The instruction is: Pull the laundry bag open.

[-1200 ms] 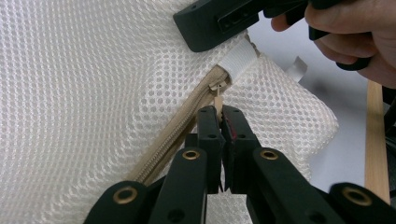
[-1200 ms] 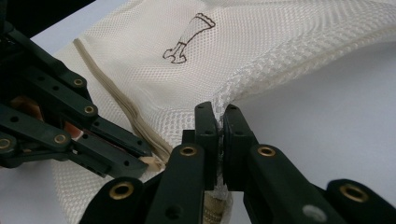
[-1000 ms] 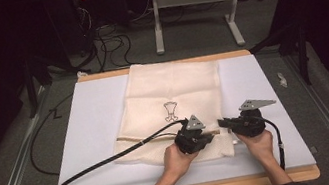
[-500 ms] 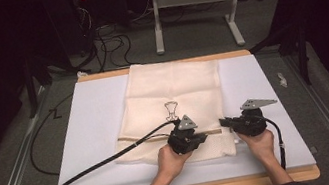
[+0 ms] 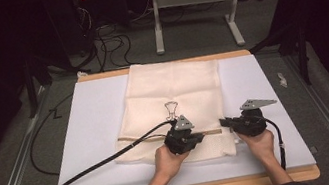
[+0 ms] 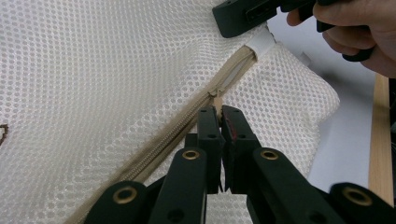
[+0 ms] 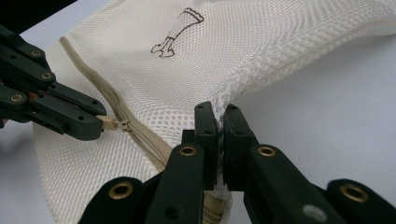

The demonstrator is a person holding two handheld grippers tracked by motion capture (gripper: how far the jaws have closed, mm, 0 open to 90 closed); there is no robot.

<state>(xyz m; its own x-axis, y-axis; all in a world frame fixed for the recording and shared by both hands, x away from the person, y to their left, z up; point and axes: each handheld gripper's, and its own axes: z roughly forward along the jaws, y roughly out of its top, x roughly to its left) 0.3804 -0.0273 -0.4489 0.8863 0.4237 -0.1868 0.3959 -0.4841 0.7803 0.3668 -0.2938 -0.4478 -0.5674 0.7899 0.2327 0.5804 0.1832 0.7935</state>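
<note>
Mesh bag [image 5: 175,106] lies flat on the table [image 5: 92,130]; my right gripper [image 7: 220,122] pinches its end to anchor it, so my left gripper [image 6: 219,112], clamped on the zipper pull [image 7: 108,122], can slide.

A lab is suggested by the white-covered bench [image 5: 93,135], tangled cables [image 5: 108,43] on grey carpet and dark surroundings.
</note>
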